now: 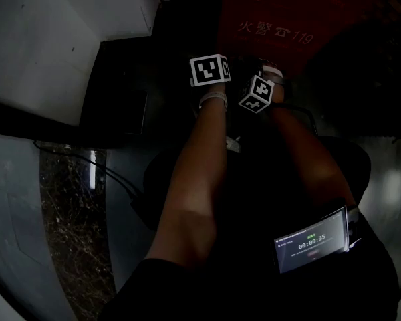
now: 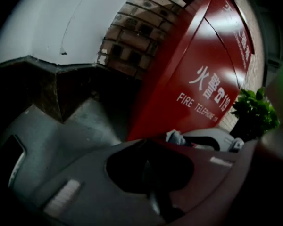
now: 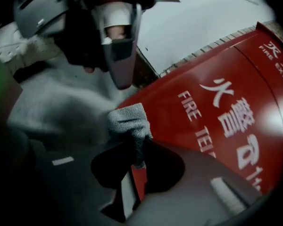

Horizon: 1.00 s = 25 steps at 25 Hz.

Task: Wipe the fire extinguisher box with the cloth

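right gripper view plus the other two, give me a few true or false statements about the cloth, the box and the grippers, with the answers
1. The right gripper is shut on a grey cloth. True.
2. The fire extinguisher box is blue. False: it is red with white lettering.
3. The left gripper also grips the cloth. False: its jaws are together with nothing between them.
4. A green plant shows to the right of the box in the left gripper view. True.

The box (image 3: 160, 114) was painted red and lettered in white; the cloth (image 3: 128, 119) was seen grey, the plant (image 2: 255, 109) green.
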{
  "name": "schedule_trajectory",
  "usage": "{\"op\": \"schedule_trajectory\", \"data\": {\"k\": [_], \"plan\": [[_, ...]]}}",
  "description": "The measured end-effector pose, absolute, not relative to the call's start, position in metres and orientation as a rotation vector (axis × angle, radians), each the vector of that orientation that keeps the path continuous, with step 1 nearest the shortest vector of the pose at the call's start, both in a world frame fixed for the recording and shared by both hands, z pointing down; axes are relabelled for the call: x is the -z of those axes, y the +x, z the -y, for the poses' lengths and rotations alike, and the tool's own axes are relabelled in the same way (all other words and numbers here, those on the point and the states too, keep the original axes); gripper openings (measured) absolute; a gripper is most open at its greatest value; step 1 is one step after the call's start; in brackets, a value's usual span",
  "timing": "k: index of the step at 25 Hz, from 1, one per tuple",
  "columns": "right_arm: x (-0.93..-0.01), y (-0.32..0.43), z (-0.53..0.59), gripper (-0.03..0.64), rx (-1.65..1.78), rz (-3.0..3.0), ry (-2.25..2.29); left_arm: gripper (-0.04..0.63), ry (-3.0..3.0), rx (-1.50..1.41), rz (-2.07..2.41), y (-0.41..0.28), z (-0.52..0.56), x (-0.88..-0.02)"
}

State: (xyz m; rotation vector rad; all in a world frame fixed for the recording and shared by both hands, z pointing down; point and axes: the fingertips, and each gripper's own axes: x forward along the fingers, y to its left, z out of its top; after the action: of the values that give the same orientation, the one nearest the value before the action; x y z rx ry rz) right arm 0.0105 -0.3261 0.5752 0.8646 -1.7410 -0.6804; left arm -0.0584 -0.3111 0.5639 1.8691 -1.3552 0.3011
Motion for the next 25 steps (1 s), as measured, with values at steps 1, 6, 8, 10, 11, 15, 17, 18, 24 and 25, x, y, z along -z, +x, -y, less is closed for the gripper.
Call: {"op": "schedule_trajectory", "data": {"k": [1,6,8,10,11,15,17,18,24,25], "plan": [[-0.576,0.001,0.33,0.051,0.682,1.759,0.857,0.0,1.864,-0.306,1.381,-0.063,0.312,-0.565],[-0.586,-0.035,0.337,0.051,0.707,1.799,0.798,0.0,1.858,-0.268,1.434,-0.072,0.32,-0.566],[-0.588,-0.04,0.339,0.051,0.728,1.8,0.782,0.0,1.854,-0.25,1.441,-0.073,0.324,-0.567],[-0.589,-0.04,0.34,0.049,0.754,1.794,0.77,0.0,1.834,-0.244,1.437,-0.073,0.325,-0.571],[-0.589,-0.037,0.34,0.049,0.764,1.788,0.765,0.0,1.826,-0.251,1.436,-0.072,0.324,-0.573],[-0.586,-0.016,0.341,0.049,0.766,1.758,0.775,0.0,1.889,-0.276,1.395,-0.056,0.326,-0.572],[-0.583,0.003,0.343,0.049,0.765,1.735,0.79,0.0,1.98,-0.266,1.325,-0.036,0.326,-0.566],[-0.582,0.013,0.343,0.049,0.759,1.721,0.8,0.0,2.036,-0.253,1.27,-0.022,0.324,-0.563],[-0.581,0.083,0.344,0.049,0.643,1.654,0.904,0.0,2.341,-0.347,1.104,0.036,0.313,-0.557],[-0.581,0.093,0.344,0.049,0.625,1.644,0.917,0.0,2.365,-0.337,1.104,0.038,0.313,-0.551]]}}
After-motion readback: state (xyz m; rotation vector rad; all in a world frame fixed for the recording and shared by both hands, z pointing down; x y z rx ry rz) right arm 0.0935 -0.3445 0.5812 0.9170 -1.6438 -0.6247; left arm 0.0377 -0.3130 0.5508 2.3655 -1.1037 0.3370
